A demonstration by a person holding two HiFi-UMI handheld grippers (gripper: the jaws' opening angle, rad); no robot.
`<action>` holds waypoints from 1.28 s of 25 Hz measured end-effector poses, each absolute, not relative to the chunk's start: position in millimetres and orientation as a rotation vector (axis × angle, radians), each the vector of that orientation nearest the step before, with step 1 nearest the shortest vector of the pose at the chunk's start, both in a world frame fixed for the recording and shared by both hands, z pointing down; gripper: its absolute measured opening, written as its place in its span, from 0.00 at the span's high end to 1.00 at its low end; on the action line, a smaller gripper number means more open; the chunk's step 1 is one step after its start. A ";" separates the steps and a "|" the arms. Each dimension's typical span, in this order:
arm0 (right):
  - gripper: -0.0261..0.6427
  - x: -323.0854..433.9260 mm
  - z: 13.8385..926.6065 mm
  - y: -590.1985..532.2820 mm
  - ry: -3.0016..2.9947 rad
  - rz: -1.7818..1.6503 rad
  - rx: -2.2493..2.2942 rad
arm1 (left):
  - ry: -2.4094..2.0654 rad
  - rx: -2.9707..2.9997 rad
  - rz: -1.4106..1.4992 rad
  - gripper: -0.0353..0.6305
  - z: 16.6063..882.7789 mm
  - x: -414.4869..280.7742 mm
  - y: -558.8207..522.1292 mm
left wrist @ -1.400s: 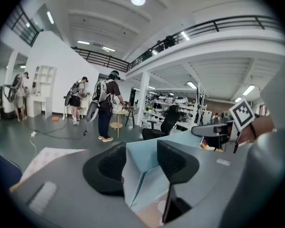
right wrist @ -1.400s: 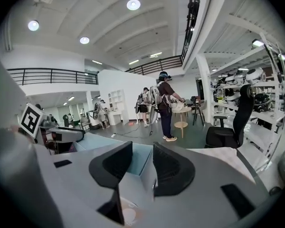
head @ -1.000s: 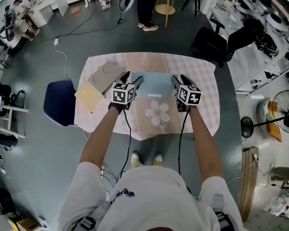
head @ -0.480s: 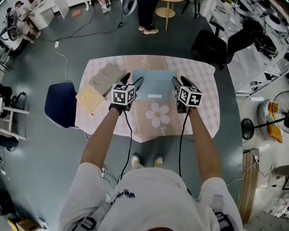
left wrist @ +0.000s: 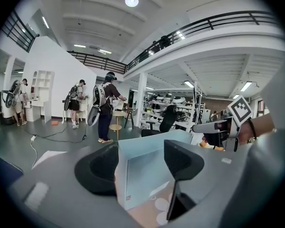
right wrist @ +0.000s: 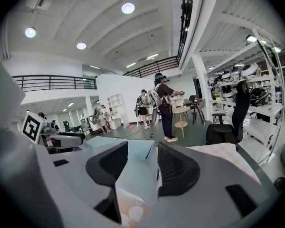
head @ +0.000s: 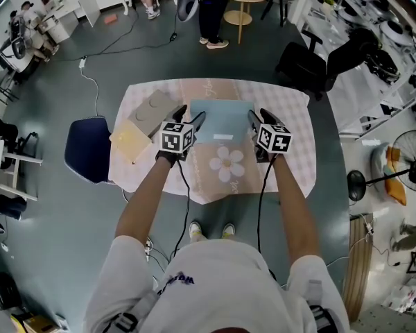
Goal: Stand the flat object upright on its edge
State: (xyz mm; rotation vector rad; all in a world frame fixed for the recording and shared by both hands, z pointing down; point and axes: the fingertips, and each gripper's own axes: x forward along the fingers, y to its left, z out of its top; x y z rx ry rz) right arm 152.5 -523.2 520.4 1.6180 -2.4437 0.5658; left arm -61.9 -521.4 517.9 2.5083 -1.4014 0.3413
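Seemingly edge-up box [head: 222, 120] on table [head: 291, 116]

Head view steeply down, gripper views close, near-level (all share box [head: 222, 120])

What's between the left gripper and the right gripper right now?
The light blue box spans the gap between the left gripper and right gripper, one end in each gripper's jaws. The head view shows it best.

Bright, even light on my end from round ceiling lights [right wrist: 128, 7], slightly blown out. Barely any shadows on the table [head: 291, 116]. Gripper views fisheye hard with black corners; left gripper [left wrist: 141, 163] and right gripper [right wrist: 138, 167] look mushy up close.
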 end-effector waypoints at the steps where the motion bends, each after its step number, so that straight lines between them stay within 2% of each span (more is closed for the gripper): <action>1: 0.66 152.7 518.1 -520.1 -2.449 0.557 1.616 | -1.404 2.520 0.343 0.50 515.6 -62.8 -517.3; 8: 0.66 152.5 500.1 -480.0 -2.503 0.443 1.590 | -1.419 2.608 0.337 0.51 499.2 -68.3 -473.7; 18: 0.67 149.6 451.3 -387.2 -2.600 0.260 1.614 | -1.486 2.681 0.116 0.52 444.3 -70.9 -387.2; 23: 0.67 146.3 424.5 -335.3 -2.637 0.212 1.670 | -1.585 2.713 0.109 0.52 428.5 -77.0 -344.1; 32: 0.70 167.0 413.6 -291.5 -2.648 0.288 1.770 | -1.661 2.695 0.158 0.54 433.7 -88.4 -300.8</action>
